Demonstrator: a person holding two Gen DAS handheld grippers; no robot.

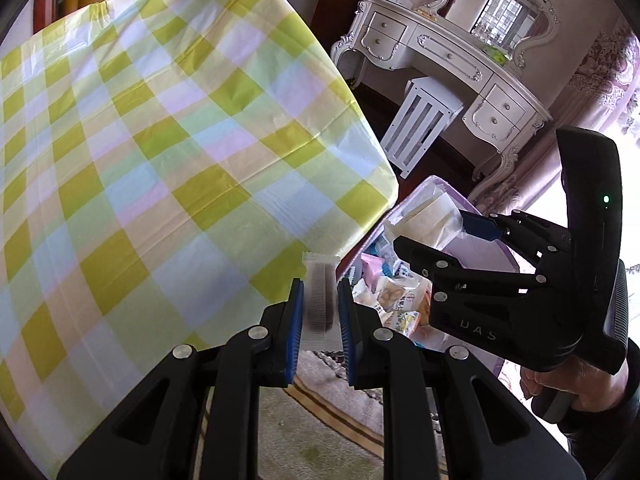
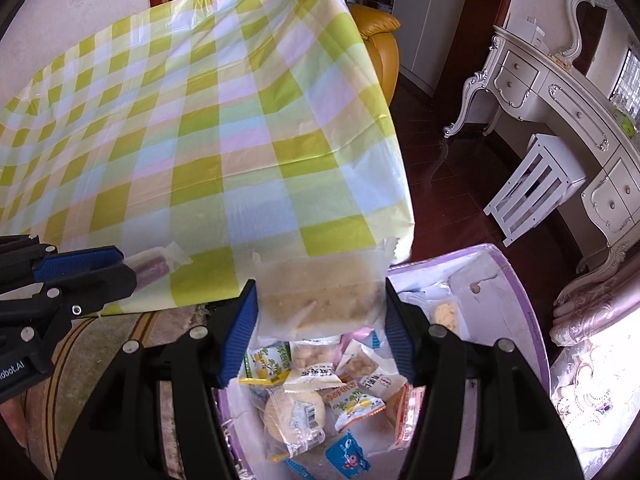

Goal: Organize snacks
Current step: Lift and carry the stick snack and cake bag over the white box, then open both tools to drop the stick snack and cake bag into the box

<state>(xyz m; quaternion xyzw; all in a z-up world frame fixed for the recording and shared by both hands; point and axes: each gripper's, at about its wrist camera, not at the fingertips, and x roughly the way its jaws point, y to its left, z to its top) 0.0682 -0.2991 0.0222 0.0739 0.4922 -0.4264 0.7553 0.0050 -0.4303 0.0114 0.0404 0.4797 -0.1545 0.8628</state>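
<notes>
My left gripper [image 1: 320, 312] is shut on a slim clear-wrapped dark wafer bar [image 1: 320, 300], held upright over the table's edge; the same bar [image 2: 154, 268] shows at the left of the right wrist view, sticking out of the left gripper [image 2: 120, 266]. My right gripper [image 2: 320, 320] is shut on a wide clear packet with a pale crumbly cake [image 2: 320, 296], held above the purple box [image 2: 532, 304]. In the left wrist view that packet [image 1: 428, 216] hangs from the right gripper [image 1: 436, 232] over the same box [image 1: 484, 252]. Several small snack packets [image 2: 340, 384] lie inside the box.
A table with a green, yellow and pink checked cloth [image 2: 208, 140] fills the left of both views. The box stands lower, beside the table's corner, above a patterned rug [image 1: 320, 420]. A white dressing table [image 1: 452, 64], a white stool [image 1: 420, 120] and a yellow armchair [image 2: 376, 40] stand behind.
</notes>
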